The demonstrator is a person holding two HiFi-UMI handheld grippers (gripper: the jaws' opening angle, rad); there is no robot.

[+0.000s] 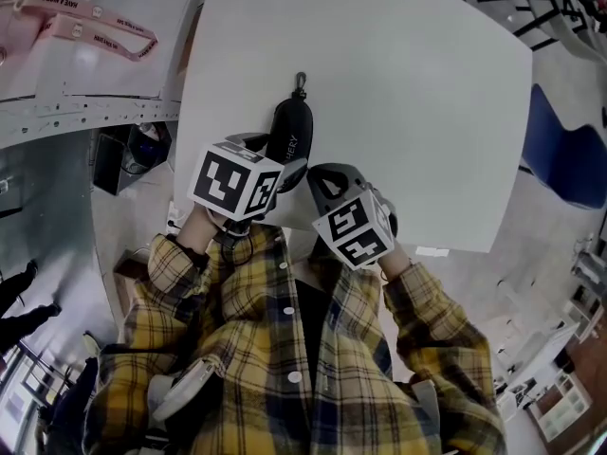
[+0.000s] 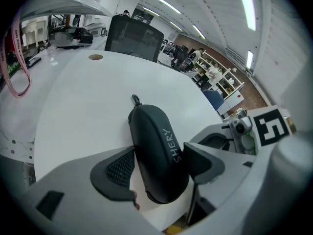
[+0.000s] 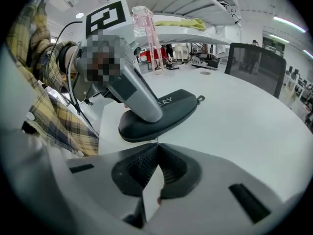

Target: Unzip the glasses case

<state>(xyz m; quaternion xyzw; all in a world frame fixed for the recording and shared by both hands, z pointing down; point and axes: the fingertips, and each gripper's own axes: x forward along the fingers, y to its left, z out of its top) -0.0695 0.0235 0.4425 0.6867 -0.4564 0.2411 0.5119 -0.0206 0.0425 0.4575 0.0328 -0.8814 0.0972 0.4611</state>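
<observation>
Two grippers work at the near edge of the white table [image 1: 398, 83], toward its left corner. Furthest left we see a pink lanyard [image 1: 95, 22] on a neighbouring surface, well apart from the work. Next comes the left gripper [image 2: 157, 161], clenched across the black glasses case [image 1: 290, 133], with one pad on each long side. The case lies flat, its length running away from the near edge and its small clip [image 1: 302, 83] at the far end. Just right of it the right gripper [image 3: 156, 145] has its jaws pressed together, tips right at the case's near end. We cannot tell whether the zip pull sits between them. A blue chair [image 1: 569, 159] stands off the table's right edge.

From the head view the marker cubes cover both sets of jaws, so only the gripper views show the grips. In the right gripper view the left gripper's arm crosses the case and hides its middle. That view alone shows a pink bottle [image 3: 140, 21] on a shelf. The left gripper view alone shows a round hole [image 2: 96, 57] near the table's far edge.
</observation>
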